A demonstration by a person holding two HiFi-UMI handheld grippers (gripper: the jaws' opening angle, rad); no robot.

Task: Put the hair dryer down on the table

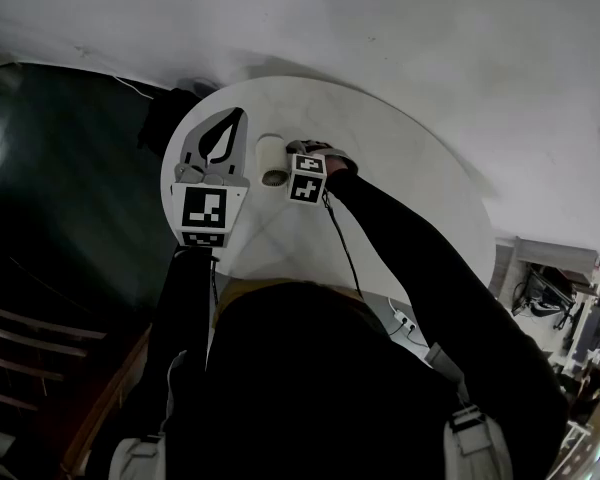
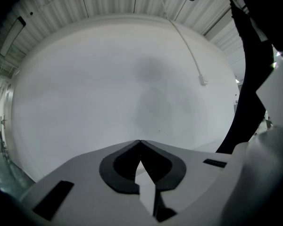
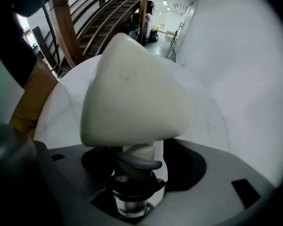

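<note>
Your right gripper (image 3: 141, 163) has let go. Its pads stand apart, with the hair dryer's (image 3: 132, 93) handle between them and a gap showing at the handle's 3 o'clock side. In the head view, the hair dryer (image 1: 272, 158) sits on the round white table (image 1: 410, 168), towards its 10 o'clock edge. Your right gripper (image 1: 300, 153) is just at the dryer's 3 o'clock. Your left gripper (image 2: 140, 142) is clenched on nothing, its tips meeting. It hovers over the table at the dryer's 9 o'clock (image 1: 236, 118).
</note>
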